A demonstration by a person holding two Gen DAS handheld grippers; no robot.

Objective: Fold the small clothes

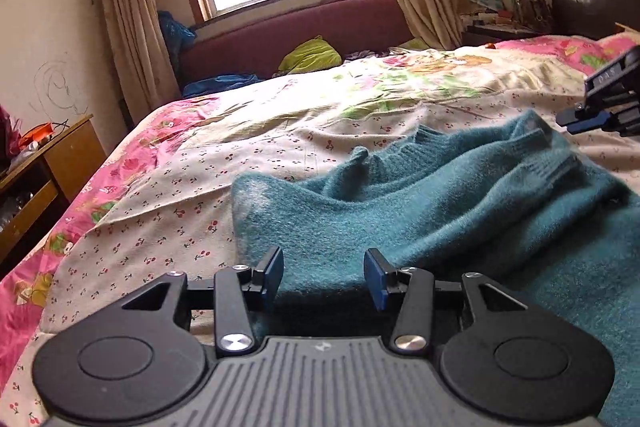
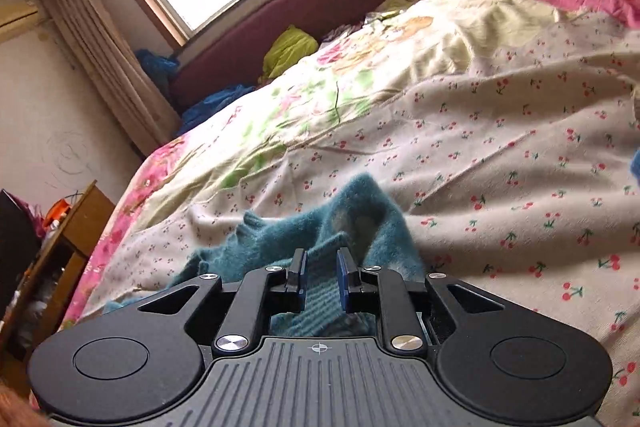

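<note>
A teal knit sweater [image 1: 420, 211] lies crumpled on the cherry-print bed sheet [image 1: 168, 203]. My left gripper [image 1: 324, 277] hovers over its near edge, jaws apart, with the knit showing in the gap but not touching the pads: open. In the right wrist view my right gripper [image 2: 322, 279] has its jaws close together, and the sweater's ribbed hem [image 2: 320, 301] fills the narrow gap between the pads. A fold of the sweater [image 2: 360, 203] stands up just beyond the fingers. The left wrist view shows the right gripper [image 1: 580, 117] at the sweater's far right corner.
The bed carries a pink floral quilt [image 1: 132, 163] along its left and far right. A maroon sofa [image 1: 304, 27] with green [image 1: 312, 57] and blue clothes stands under the window. A wooden cabinet [image 1: 48, 163] stands left of the bed, and a cluttered table [image 1: 504, 15] at the back right.
</note>
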